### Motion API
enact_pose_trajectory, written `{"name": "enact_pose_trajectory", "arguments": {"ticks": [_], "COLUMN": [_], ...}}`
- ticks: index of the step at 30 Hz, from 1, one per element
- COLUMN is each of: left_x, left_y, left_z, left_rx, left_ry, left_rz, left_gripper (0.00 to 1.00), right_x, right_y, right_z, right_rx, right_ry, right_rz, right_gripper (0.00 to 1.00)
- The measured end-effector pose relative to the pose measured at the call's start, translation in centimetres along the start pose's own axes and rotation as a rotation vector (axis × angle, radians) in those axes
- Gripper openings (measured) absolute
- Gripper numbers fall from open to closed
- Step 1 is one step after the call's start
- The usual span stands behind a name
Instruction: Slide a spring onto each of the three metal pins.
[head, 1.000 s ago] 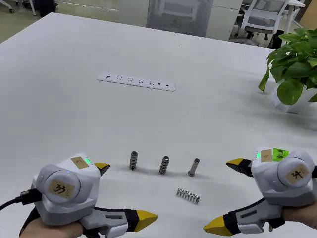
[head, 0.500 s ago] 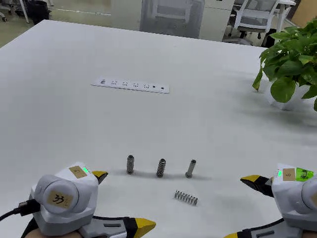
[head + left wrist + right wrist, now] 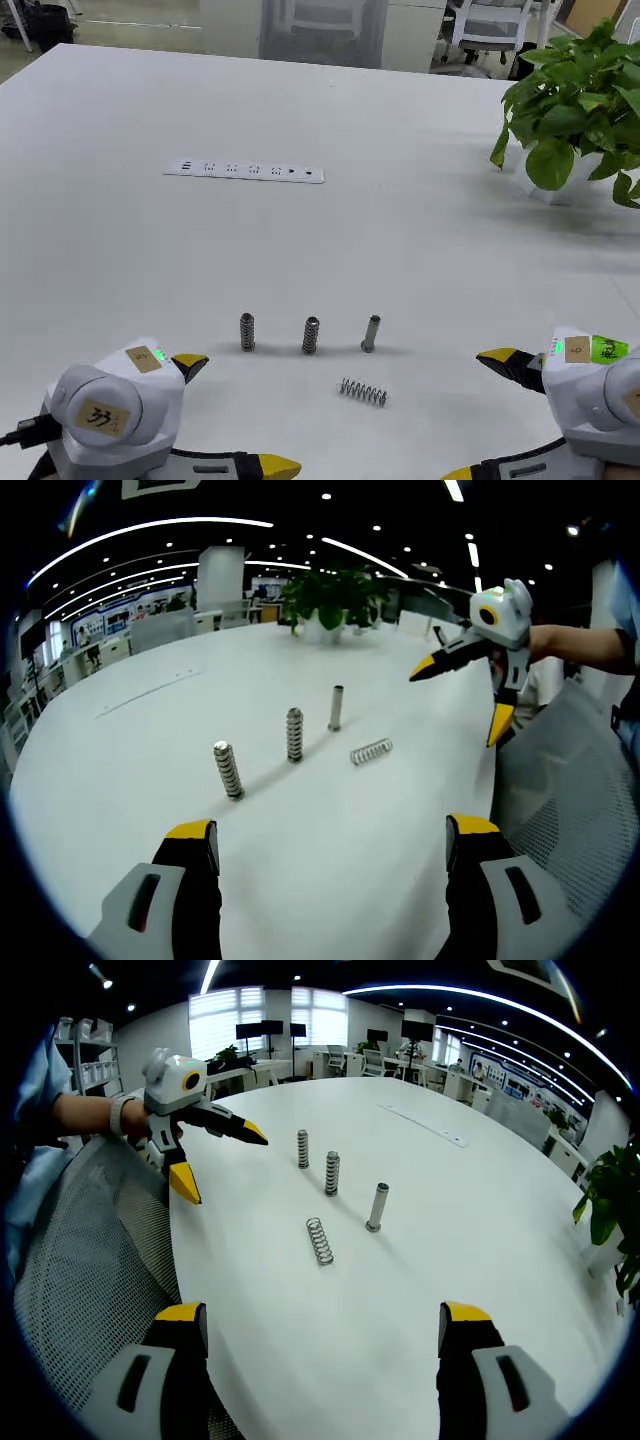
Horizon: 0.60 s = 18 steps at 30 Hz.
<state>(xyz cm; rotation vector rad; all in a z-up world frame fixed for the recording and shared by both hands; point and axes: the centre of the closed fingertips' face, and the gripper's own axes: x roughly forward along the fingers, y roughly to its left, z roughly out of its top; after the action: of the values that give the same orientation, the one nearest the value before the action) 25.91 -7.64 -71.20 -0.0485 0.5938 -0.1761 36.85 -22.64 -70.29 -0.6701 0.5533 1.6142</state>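
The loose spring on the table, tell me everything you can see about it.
The loose spring is a small, open-wound coil of bare silvery metal wire. It lies flat on its side on the white table, on the person's side of the bare pin and apart from it, not threaded onto anything. Only the tabletop touches it. The left gripper and right gripper are both open and well clear of it.

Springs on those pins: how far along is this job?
Two of three look done: in the head view the left pin and middle pin each wear a spring. Nothing is in hand: the left tongs and right tongs are open and empty. Left to do: the last spring lies loose on the table near the bare pin.
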Motion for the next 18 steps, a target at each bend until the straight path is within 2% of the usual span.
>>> {"name": "enact_pose_trajectory", "arguments": {"ticks": [3, 5, 8, 9, 13, 18], "left_x": [0.6, 1.1, 2.2, 2.7, 4.1, 5.4], "left_y": [-1.1, -1.5, -2.8, -3.4, -4.8, -5.7], "left_z": [1.7, 2.3, 3.1, 3.3, 3.6, 4.1], "left_rx": [0.056, 0.096, 0.162, 0.184, 0.26, 0.328], "left_ry": [-0.002, 0.012, 0.036, 0.047, 0.088, 0.118], "left_rz": [-0.075, -0.099, -0.162, -0.191, -0.252, -0.284], "left_gripper": [0.92, 0.93, 0.89, 0.87, 0.82, 0.72], "right_x": [-0.1, -0.1, -0.2, -0.3, -0.6, -1.1], "right_y": [0.4, 0.5, 0.6, 0.7, 1.0, 1.2], "right_z": [-0.4, -0.4, -0.4, -0.4, -0.9, -1.5], "right_rx": [0.0, 0.006, 0.018, 0.023, 0.031, 0.049], "right_ry": [0.001, -0.005, -0.015, -0.017, -0.02, -0.02], "right_rz": [0.007, 0.007, 0.001, 0.002, 0.003, -0.005], "right_gripper": [0.97, 0.97, 0.97, 0.97, 0.96, 0.96]}}
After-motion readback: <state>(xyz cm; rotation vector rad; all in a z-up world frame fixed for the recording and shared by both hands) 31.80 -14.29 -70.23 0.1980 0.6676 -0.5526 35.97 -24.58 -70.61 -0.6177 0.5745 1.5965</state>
